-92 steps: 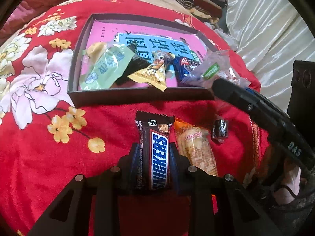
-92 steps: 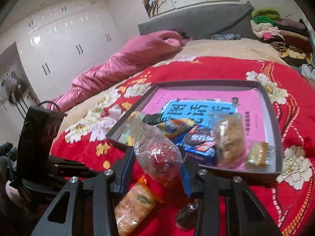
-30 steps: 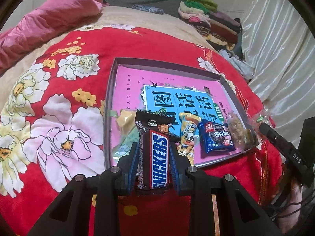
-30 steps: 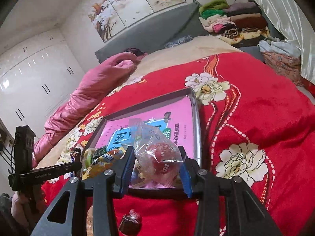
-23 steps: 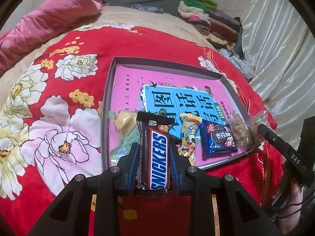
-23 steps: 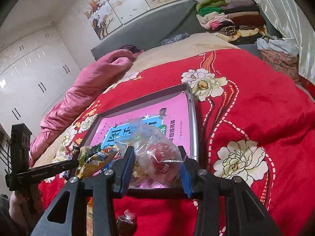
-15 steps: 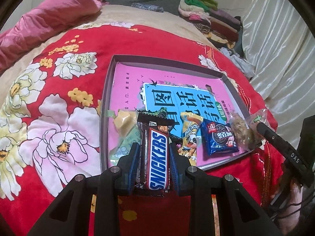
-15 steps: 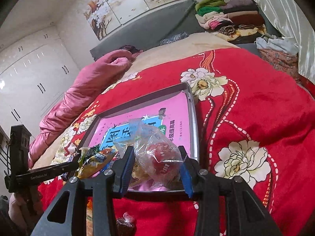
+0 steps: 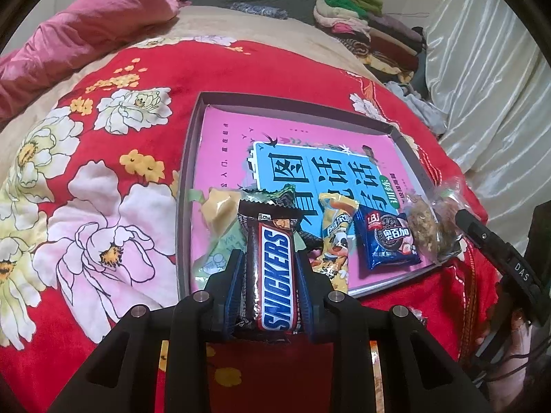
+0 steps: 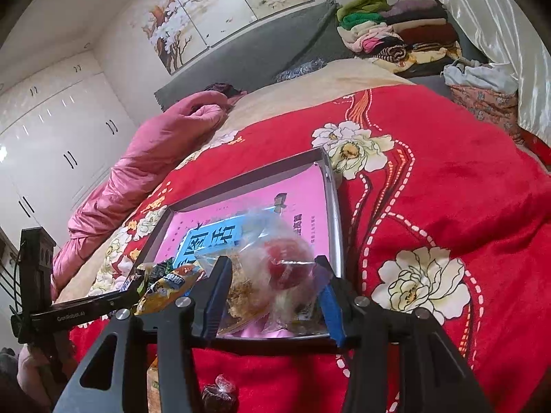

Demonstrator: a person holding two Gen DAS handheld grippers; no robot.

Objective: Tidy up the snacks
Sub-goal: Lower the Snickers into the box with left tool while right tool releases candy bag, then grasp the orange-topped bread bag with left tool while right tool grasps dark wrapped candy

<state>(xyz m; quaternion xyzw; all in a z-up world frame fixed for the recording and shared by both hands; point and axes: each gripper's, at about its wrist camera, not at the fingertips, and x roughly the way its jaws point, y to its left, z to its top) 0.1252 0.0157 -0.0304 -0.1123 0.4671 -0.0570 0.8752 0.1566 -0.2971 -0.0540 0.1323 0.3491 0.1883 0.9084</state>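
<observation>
Brown Snickers bar (image 9: 272, 268) | long axis along left gripper (image 9: 270, 280) | pointing trayward (image 9: 193, 158)

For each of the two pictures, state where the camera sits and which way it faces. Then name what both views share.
Left wrist: sits on the left gripper, looking down over its Snickers bar at the tray; right gripper's finger at right.
Right wrist: sits on the right gripper, its jaws just opening around a clear snack bag, facing the headboard; left gripper at left.
Shared: tray, red blanket.

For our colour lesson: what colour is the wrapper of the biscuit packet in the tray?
Blue, the biscuit packet, seen best in the left wrist view.
</observation>
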